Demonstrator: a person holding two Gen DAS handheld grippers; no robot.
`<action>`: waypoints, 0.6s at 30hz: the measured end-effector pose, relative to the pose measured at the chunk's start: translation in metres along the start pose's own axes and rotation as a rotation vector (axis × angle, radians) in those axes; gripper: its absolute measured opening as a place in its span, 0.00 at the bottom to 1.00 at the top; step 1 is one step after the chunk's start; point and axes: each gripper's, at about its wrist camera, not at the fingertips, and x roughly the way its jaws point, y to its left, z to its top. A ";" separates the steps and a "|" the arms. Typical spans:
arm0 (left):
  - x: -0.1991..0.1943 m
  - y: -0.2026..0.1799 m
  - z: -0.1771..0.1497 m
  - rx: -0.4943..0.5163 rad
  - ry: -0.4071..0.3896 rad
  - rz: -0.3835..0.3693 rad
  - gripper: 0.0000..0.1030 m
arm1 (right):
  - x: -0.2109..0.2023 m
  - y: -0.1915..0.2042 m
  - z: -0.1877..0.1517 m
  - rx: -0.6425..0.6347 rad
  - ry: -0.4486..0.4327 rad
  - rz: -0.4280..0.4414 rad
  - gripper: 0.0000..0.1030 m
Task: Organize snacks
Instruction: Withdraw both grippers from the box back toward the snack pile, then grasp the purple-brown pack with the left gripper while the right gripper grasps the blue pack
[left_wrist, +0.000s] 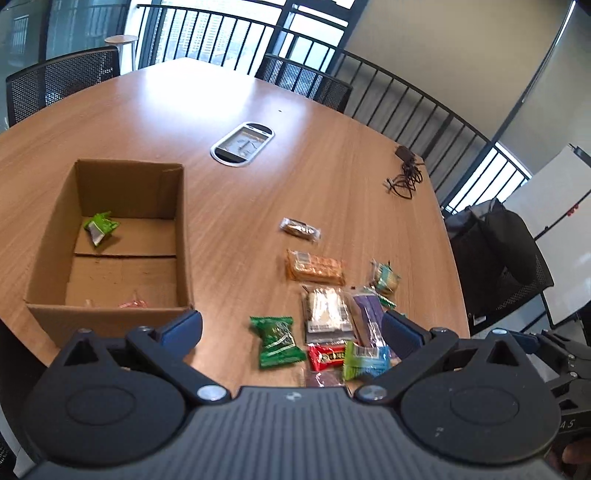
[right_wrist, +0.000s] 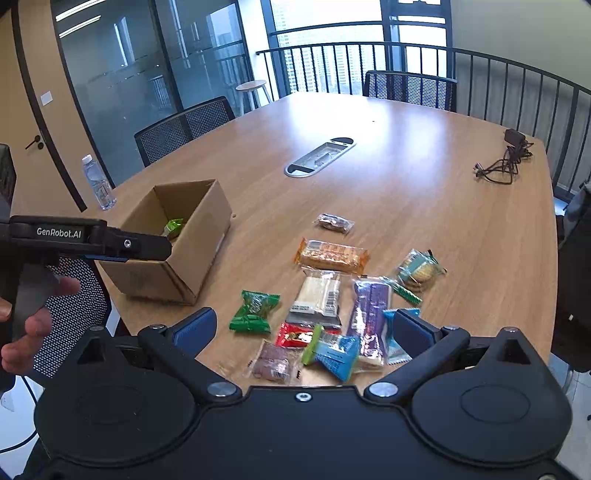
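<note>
Brown cardboard marked your target: the cardboard box (left_wrist: 110, 236) sat open on the left of the wooden table (left_wrist: 258, 110), a light-green packet (left_wrist: 100, 227) already on its floor. The loose snacks lay in a cluster to its right, near the table's front edge. Your left gripper (left_wrist: 291, 328) had its fingers spread wide and empty, hovering above the dark green wrapped snack (left_wrist: 277, 341); your right gripper (right_wrist: 304, 326) was likewise apart and empty over the blue-and-green packet (right_wrist: 332, 350).

You would probably have done best to take the dark green wrapped snack first, since it lay apart from the pile and closest to the box. Coming down across its narrow middle rather than its crimped ends seemed wise, as film wrappers likely slip. The red packet (left_wrist: 327, 354) was overlapped by its neighbours, so pinching it risked dragging them along.

Something pinkish at the box's near inside wall (left_wrist: 133, 304) was too blurred to identify. The maroon packet (right_wrist: 273, 362) was partly cut off by the gripper body in the left view, and motion blur made every label unreadable.
</note>
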 end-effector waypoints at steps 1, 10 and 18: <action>0.003 -0.002 -0.003 -0.001 0.007 0.000 1.00 | 0.000 -0.003 -0.002 0.008 0.003 0.001 0.97; 0.027 -0.019 -0.026 -0.007 0.045 -0.009 0.97 | 0.008 -0.032 -0.018 0.141 0.021 0.007 0.77; 0.059 -0.029 -0.044 -0.030 0.113 0.019 0.81 | 0.019 -0.049 -0.032 0.246 0.048 0.012 0.68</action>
